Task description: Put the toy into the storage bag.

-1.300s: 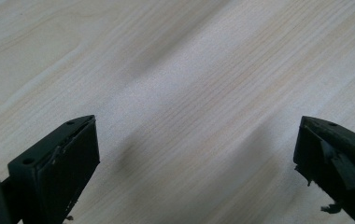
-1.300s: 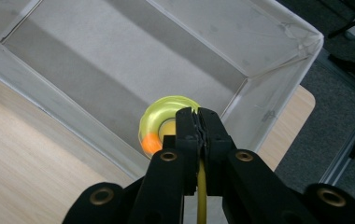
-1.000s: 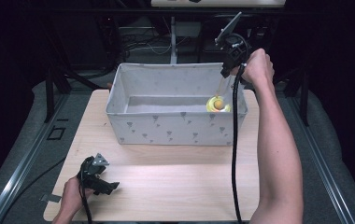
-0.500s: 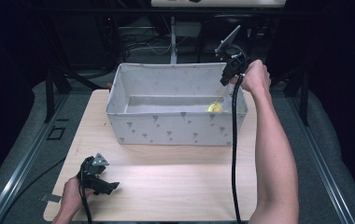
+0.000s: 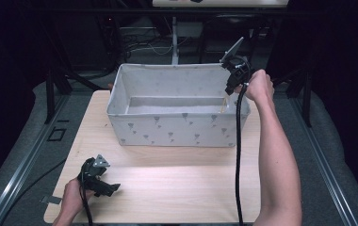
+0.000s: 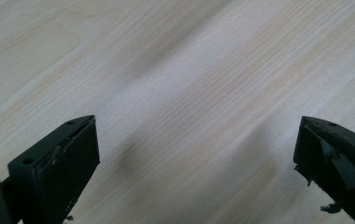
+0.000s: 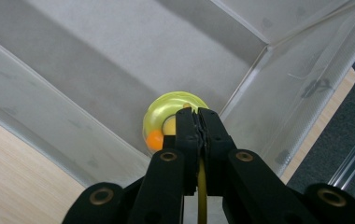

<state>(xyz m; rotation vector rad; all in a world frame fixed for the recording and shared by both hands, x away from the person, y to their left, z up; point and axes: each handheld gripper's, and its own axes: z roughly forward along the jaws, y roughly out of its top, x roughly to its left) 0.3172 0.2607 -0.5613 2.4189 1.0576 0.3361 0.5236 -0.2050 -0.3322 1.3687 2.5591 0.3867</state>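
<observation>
While jaws pinch yellow toy (image 7: 173, 114), bin (image 5: 177, 129) unlabelled

One camera hangs above the person's side, looking forward and down over the table (image 5: 167, 188) and the fabric bin (image 5: 177, 127). The left gripper's camera stares close at bare tabletop. The right gripper's camera peers down into the bin, shared with the high view.

room's dark all around, light falls from above onto the table (image 5: 167, 183) and the box (image 5: 177, 127). high view is soft and a bit grainy. left gripper view shows blurry shadows on the wood, jaws out of focus.
</observation>
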